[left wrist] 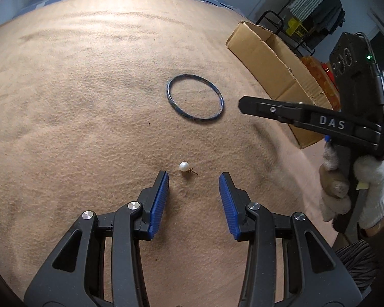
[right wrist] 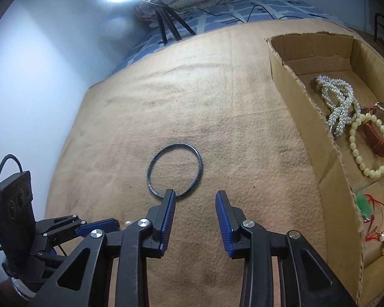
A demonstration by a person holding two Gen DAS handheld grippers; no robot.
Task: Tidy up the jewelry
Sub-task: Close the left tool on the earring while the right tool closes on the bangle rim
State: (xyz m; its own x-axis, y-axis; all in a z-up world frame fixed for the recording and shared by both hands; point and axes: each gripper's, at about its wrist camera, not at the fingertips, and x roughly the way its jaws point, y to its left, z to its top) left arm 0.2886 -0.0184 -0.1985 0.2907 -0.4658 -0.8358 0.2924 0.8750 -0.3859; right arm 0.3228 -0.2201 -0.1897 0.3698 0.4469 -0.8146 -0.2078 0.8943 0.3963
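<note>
Nearest to me were the blue ribbed pads (left wrist: 161,199) of my left gripper (left wrist: 194,176), spread apart with nothing between them, hanging low over the tan blanket (left wrist: 89,128). Just ahead of the tips, slightly nearer the left pad, lay the pearl earring (left wrist: 184,166), its short gold post pointing off to the right and resting on the nap. Farther on lay the thin dark bangle (left wrist: 195,97), flat on the cloth, well apart from the earring.

My right gripper (right wrist: 195,195) was also parted and empty. In its own view the tip of its left finger overlapped the near rim of the bangle, but I could not tell whether it touched the metal or hovered above it. To its right stood the cardboard box (right wrist: 320,158), already holding pearl strands (right wrist: 338,102), a bead bracelet (right wrist: 371,148) and other pieces.

I judged the earring to be nearly weightless, hard and smooth, the sort of round thing that squirts out from between pads or rolls on the fuzzy cloth. I thought it best taken across the pearl itself, pads centred on the ball, with the post left free so that it would not bend. The bangle looked stiff and light but very thin and flat against the blanket, so I expected one pad would have to go inside the ring and one outside, pinching the near rim and pressing a little into the soft cloth to get under it.
</note>
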